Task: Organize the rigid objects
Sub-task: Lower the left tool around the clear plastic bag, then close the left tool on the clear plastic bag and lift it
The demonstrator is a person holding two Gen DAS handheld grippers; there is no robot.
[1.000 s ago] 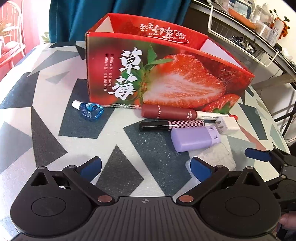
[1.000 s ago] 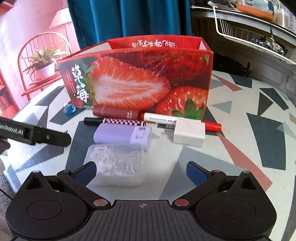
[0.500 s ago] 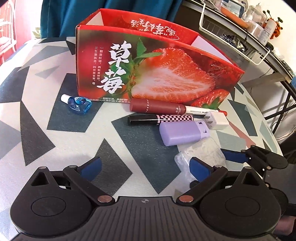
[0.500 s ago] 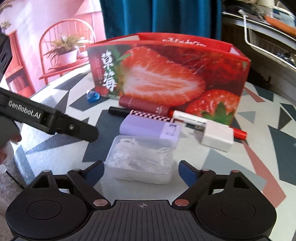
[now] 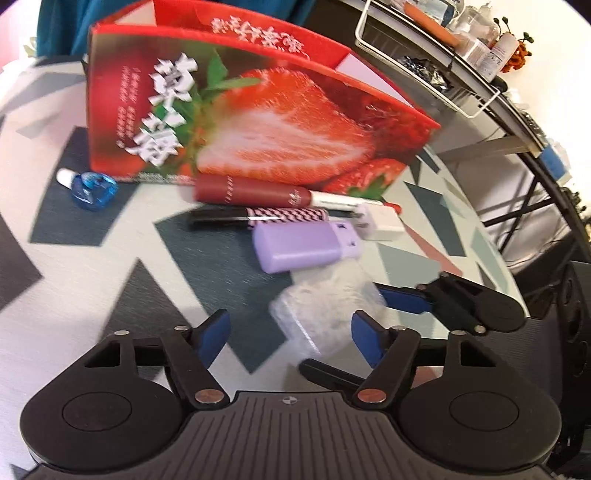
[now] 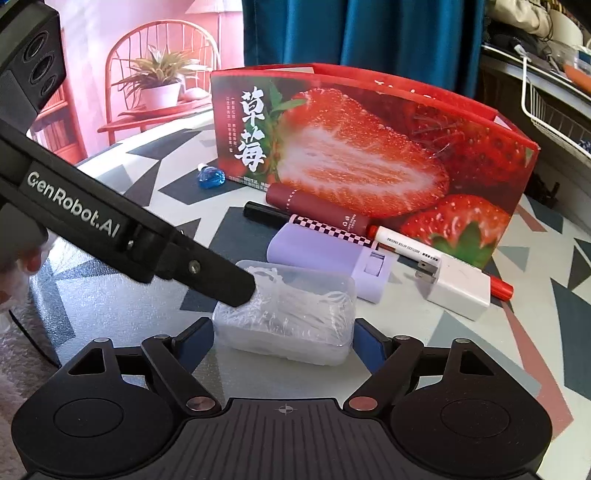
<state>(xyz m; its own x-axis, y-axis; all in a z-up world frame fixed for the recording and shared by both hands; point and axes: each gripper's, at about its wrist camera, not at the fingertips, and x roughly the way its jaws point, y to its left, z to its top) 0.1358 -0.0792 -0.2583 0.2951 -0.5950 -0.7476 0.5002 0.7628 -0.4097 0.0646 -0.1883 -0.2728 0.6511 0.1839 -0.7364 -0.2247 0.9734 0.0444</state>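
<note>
Behind your table hangs a teal fabric curtain point(image 6: 369, 33); left of it sits a potted green plant point(image 6: 159, 81), right a white wire basket point(image 6: 554, 110).

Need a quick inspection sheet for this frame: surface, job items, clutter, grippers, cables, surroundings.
Surface: table, geometric pattern.
Job's things: clear case, purple case, charger, maroon tube, checkered pen, white pen, blue bottle, all in front of the strawberry box.
Clutter: nothing seen.
Grippers: right gripper jaws open, straddling clear case; left gripper open, beside it.
Cables: nothing seen.
Surroundings: curtain, wire rack, plant.
</note>
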